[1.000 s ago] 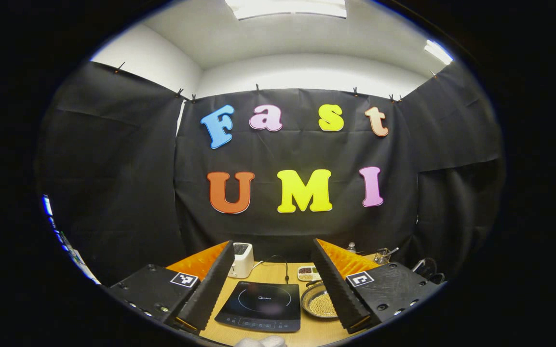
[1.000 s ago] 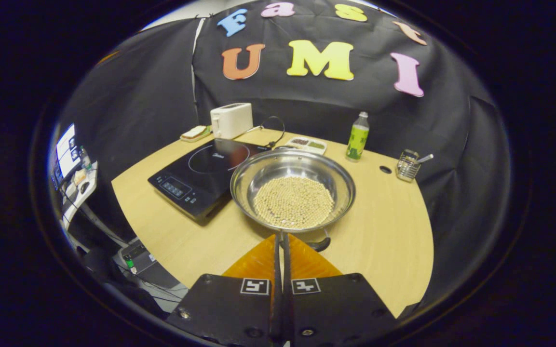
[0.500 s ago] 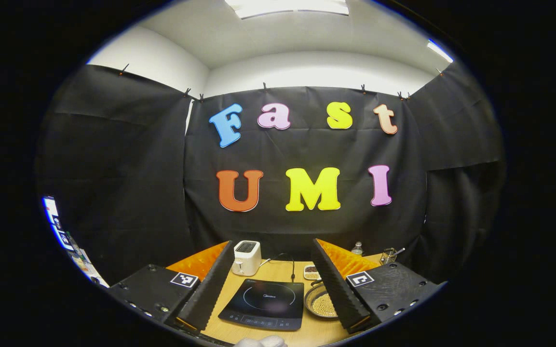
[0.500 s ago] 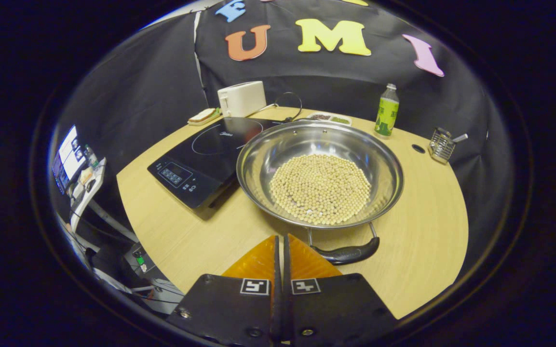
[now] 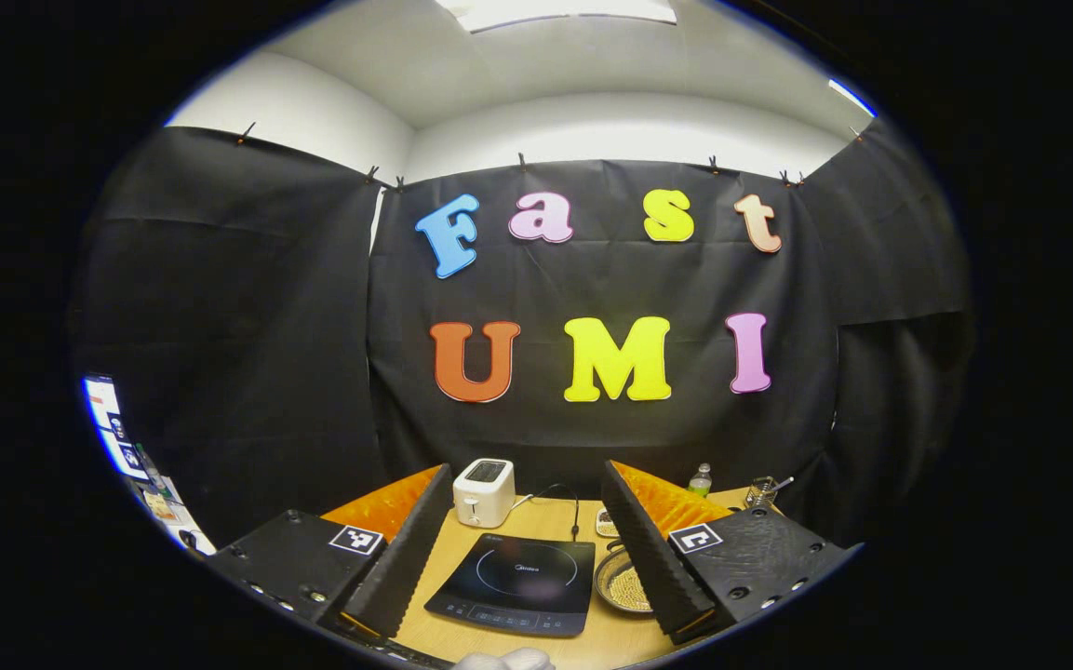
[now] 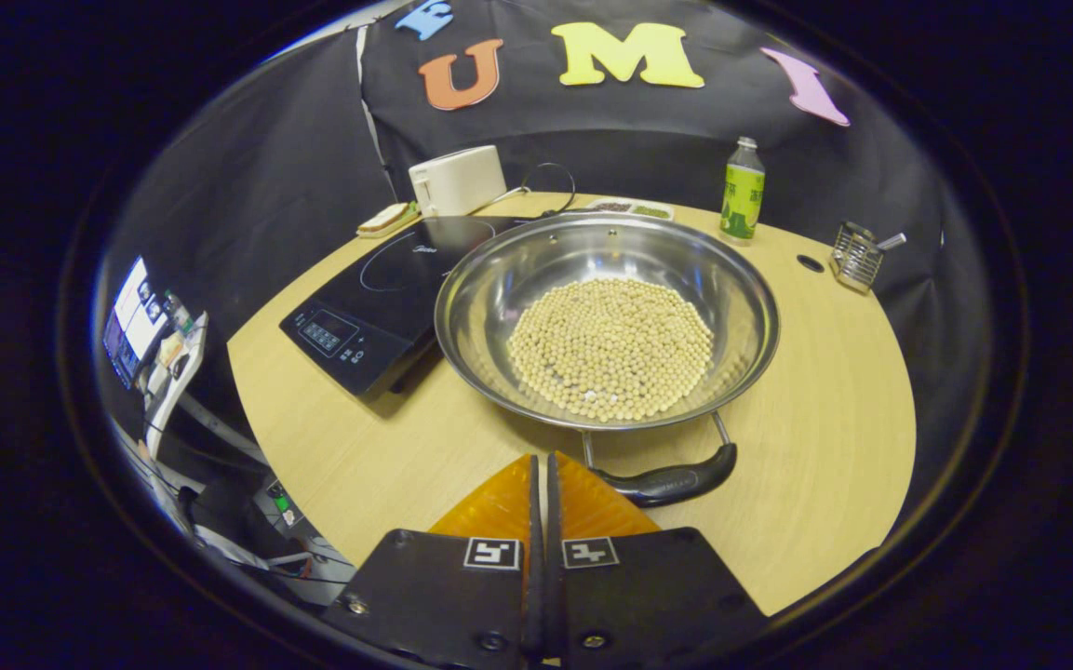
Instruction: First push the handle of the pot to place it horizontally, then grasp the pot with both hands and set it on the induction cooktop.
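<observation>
My right tongs [image 6: 541, 461] closed, empty, just near of pot [image 6: 606, 321] w/ beans [image 6: 610, 349], right of cooktop [image 6: 387, 298]. Left tongs [image 5: 522, 549] wide open, empty, above the tabletop [image 6: 824, 447].

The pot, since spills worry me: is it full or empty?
Partly full: pale beans cover the pot bottom, well below its rim.

White toaster [image 6: 457, 180] at the far edge of the round wooden table [image 6: 824, 447], black cable [image 6: 550, 172] looping beside it; a slice of bread on a small plate [image 6: 384, 219] just to its left. Green-labelled bottle [image 6: 742, 191] stands upright toward the back right, a divided snack tray [image 6: 630, 207] between it and the toaster. Wire utensil holder [image 6: 854, 257] near the right rim, beside a round hole [image 6: 811, 263] in the tabletop.
</observation>
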Action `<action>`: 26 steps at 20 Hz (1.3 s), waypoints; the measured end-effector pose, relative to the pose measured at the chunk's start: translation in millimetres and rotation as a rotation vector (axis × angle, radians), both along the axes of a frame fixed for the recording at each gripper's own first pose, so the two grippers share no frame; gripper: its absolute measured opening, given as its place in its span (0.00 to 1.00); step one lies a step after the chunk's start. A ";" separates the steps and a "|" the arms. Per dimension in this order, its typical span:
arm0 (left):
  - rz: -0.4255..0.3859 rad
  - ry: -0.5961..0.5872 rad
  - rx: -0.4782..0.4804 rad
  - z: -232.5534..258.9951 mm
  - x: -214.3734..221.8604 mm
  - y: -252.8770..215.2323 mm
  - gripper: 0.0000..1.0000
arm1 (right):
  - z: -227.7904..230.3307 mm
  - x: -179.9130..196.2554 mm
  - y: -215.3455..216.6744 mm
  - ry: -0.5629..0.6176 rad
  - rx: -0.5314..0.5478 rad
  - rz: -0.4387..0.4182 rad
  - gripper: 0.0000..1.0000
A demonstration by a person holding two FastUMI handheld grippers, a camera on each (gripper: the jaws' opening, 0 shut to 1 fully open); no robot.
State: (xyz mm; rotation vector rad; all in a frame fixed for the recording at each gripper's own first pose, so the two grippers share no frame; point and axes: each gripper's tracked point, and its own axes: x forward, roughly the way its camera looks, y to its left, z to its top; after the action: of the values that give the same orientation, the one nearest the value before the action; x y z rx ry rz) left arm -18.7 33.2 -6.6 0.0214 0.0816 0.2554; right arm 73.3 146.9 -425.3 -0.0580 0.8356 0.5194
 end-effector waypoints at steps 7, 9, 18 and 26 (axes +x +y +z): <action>-0.010 0.008 -0.003 -6.1 12.6 -16.5 0.96 | 2.4 11.0 -28.4 0.000 -0.006 -0.026 0.01; -0.007 0.013 -0.006 -8.7 17.3 -19.8 0.96 | 2.8 16.3 -37.7 0.002 -0.005 -0.036 0.01; 0.022 0.026 -0.005 -14.1 38.0 -46.2 0.96 | 8.5 48.9 -80.6 -0.002 -0.007 -0.045 0.04; 0.092 0.047 -0.009 -25.8 58.9 -65.2 0.95 | 10.6 86.3 -114.5 -0.009 -0.028 0.002 0.04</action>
State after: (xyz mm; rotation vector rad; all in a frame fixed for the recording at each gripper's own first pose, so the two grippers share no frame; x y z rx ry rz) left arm 40.1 -32.0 -32.5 0.0145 0.1303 0.3467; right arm 159.6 32.5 -414.7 -0.0862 0.8343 0.5091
